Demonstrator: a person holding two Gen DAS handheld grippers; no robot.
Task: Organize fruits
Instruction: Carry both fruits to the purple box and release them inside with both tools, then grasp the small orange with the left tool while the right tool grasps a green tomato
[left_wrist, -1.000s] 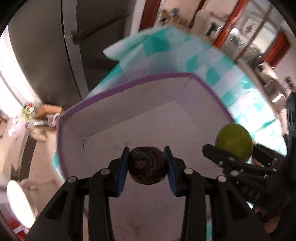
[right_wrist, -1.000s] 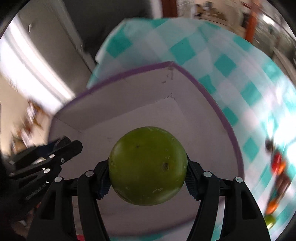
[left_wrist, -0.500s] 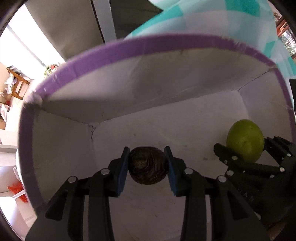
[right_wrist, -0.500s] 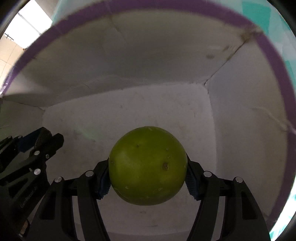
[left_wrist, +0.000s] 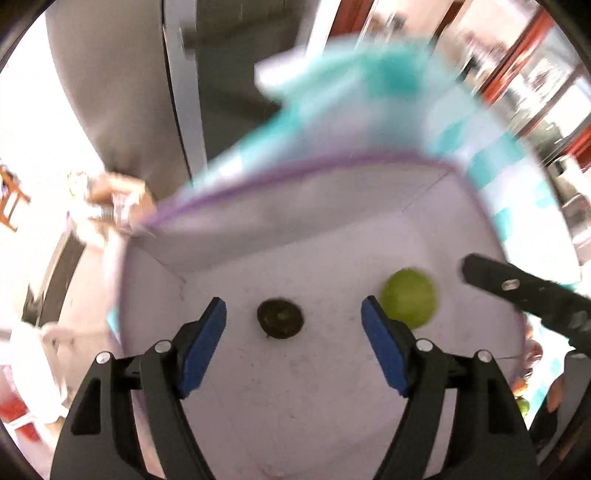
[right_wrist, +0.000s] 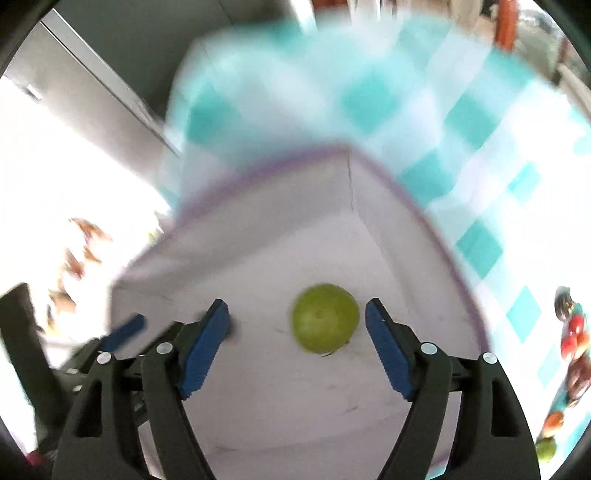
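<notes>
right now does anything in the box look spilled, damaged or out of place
Nothing stands out. The dark fruit and green fruit lie apart on the floor of the white box, free of the opening fingers. Both views are blurred.

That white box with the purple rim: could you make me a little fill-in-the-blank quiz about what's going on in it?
1. The dark fruit lies on the floor of the ____.
2. The round fruit between the right gripper pads is ____ in colour.
3. The left gripper jaws are opening, and its blue pads touch ____ fruit.
4. The box stands on a ____ cloth.

Missing: box; green; no; checked
</notes>
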